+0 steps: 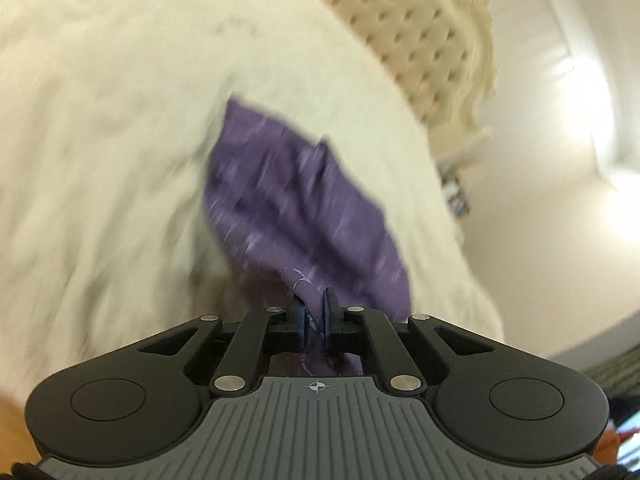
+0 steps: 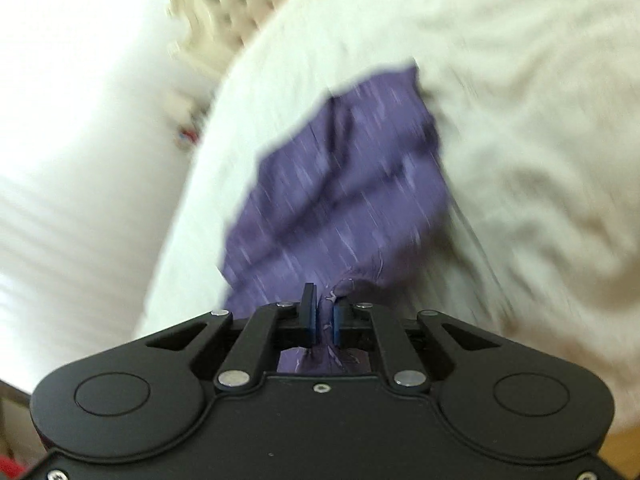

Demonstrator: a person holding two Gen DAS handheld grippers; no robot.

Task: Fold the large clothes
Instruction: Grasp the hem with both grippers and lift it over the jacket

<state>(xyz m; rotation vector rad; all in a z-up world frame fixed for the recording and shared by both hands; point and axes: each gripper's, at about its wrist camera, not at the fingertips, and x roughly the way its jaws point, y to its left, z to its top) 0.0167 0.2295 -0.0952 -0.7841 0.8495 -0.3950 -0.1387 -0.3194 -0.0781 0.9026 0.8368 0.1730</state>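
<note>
Clearly both grippers have a bite on the purple patterned garment [image 1: 296,200], which lies across a cream bedspread [image 1: 100,140] in front of a tufted headboard [image 1: 404,36]. The left gripper [image 1: 314,320] has its blue pads nearly together with a bunched edge of the cloth pinched between them; the right gripper [image 2: 322,318] is closed the same way on another bunch of the purple fabric [image 2: 340,184], which also shows through the gap behind its fingers. Both views are smeared by motion, so the garment's outline and which part of it each gripper holds cannot be told.

The step in hand looks like lifting the near edge to carry it over into a fold. To do it well, keep both grips firm and the two hands level with each other — an uneven lift would skew the fold line. Hold the edge taut between the grippers so it does not sag, and lay it down squarely on the far part before letting go — a slipping pinch is the main risk.
</note>
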